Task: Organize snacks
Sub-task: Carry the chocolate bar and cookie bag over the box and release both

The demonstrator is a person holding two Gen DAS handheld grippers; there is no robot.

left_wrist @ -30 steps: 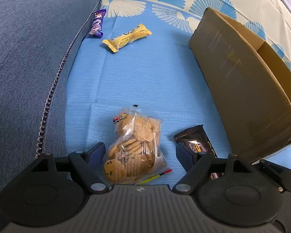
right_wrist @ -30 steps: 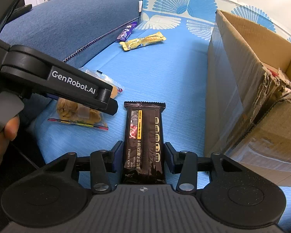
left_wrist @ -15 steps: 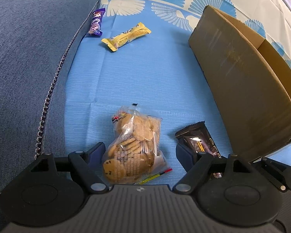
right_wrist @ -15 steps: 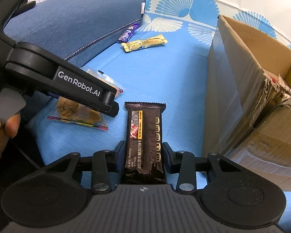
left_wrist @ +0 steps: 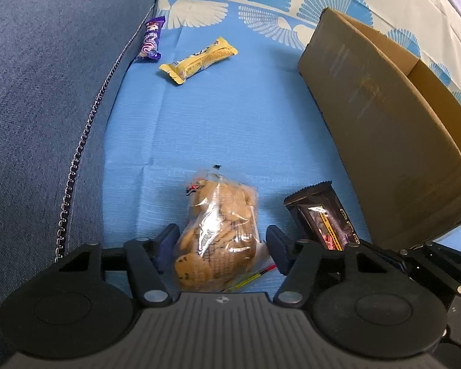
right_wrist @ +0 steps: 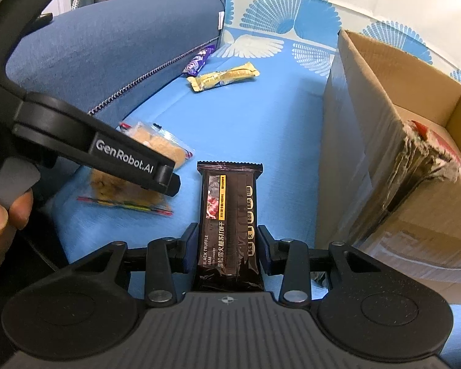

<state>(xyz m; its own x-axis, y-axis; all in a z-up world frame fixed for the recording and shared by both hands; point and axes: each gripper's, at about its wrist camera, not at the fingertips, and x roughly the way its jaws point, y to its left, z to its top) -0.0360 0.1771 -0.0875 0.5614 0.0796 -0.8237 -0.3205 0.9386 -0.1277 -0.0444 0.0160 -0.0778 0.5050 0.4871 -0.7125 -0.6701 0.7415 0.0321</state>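
A clear bag of cookies [left_wrist: 219,230] lies on the blue cloth between the fingers of my left gripper [left_wrist: 222,246], which have closed in on its sides. My right gripper [right_wrist: 227,247] is shut on a dark brown cracker bar [right_wrist: 229,218], which also shows in the left wrist view [left_wrist: 321,218]. The cookie bag [right_wrist: 144,166] shows partly behind the left gripper in the right wrist view. A yellow bar [left_wrist: 198,60] and a purple packet [left_wrist: 152,41] lie far ahead. An open cardboard box [left_wrist: 393,135] stands on the right.
A blue denim cushion [left_wrist: 46,107] with a zipper runs along the left. The box [right_wrist: 384,141] holds a red-and-white packet [right_wrist: 439,144]. A fan-patterned cloth [left_wrist: 261,0] lies at the back. The person's hand [right_wrist: 0,215] holds the left gripper's handle.
My left gripper's fingers have closed in around the cookie bag. My right gripper has risen slightly with the dark bar in it.
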